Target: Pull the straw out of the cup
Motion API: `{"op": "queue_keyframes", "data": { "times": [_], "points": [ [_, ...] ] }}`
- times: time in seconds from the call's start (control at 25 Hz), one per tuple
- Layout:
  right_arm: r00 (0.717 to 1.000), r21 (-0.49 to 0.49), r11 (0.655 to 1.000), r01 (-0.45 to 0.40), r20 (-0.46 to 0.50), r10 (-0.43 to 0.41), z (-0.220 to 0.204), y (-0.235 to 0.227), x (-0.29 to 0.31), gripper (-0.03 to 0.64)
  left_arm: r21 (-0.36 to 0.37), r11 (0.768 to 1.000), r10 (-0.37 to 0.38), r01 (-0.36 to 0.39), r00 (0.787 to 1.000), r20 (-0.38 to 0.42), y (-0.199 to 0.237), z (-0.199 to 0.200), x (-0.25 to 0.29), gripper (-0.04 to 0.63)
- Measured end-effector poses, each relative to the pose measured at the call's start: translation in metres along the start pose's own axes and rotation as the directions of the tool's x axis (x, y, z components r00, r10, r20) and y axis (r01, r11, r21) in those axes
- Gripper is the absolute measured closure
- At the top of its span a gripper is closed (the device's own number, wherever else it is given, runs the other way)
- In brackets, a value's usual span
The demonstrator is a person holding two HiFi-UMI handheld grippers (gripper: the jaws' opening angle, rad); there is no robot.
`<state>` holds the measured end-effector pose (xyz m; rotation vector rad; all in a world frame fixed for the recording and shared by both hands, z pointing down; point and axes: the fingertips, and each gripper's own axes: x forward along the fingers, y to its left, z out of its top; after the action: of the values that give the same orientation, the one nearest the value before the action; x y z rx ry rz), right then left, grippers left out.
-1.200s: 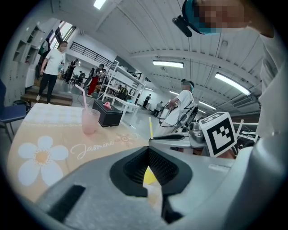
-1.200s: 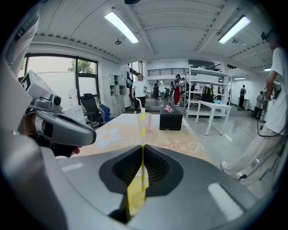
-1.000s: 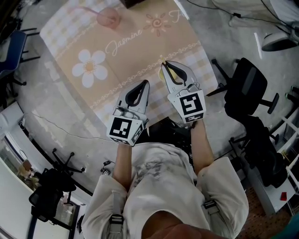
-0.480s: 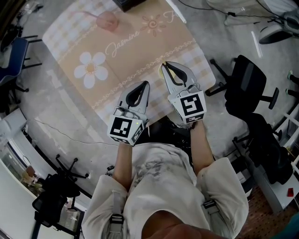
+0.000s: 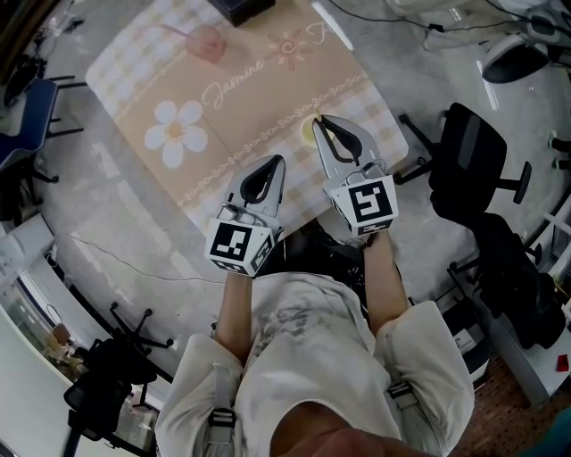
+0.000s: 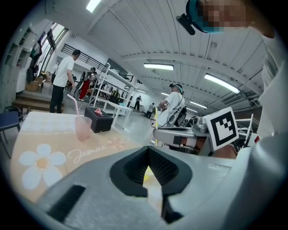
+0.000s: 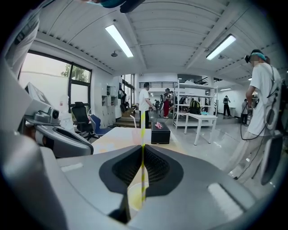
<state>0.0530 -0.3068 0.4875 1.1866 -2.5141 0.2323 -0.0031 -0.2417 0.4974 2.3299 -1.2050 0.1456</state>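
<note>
My right gripper (image 5: 323, 119) (image 7: 142, 146) is shut on a thin yellow straw (image 7: 142, 130) that stands upright between its pads. The straw's lower end shows over the mouth of the yellow cup (image 7: 134, 197). In the head view that cup (image 5: 309, 131) peeks out just left of the right jaws, on the checked edge of the table cloth (image 5: 223, 89). My left gripper (image 5: 278, 159) (image 6: 147, 148) hangs a little nearer and to the left, shut on nothing. The yellow cup (image 6: 146, 174) shows through the left gripper's jaw window.
A pink cup (image 5: 205, 40) (image 6: 83, 127) with its own straw stands at the far end of the cloth beside a black box (image 5: 241, 9) (image 7: 160, 133). A black office chair (image 5: 473, 165) stands right of the table. People stand in the background.
My right gripper has lifted and drifted a little right with the straw, so the yellow cup now shows beside its jaws rather than through them. The left gripper looks unmoved.
</note>
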Motion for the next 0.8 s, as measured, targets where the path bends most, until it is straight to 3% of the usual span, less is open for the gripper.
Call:
{"op": "queue_keyframes", "data": {
  "times": [0.36,0.8],
  "points": [
    [0.997,-0.001,0.999,0.041,0.061,-0.041,0.022,-0.004,-0.024,0.594,0.022,1.0,-0.013,0.013,1.0,0.007,-0.009,0.005,-0.007,0.591],
    [0.99,0.082,0.994,0.066,0.118,-0.076,0.037,-0.002,-0.076,0.594,0.048,0.997,-0.055,0.053,0.998,0.029,-0.029,0.016,-0.02,0.591]
  ]
}}
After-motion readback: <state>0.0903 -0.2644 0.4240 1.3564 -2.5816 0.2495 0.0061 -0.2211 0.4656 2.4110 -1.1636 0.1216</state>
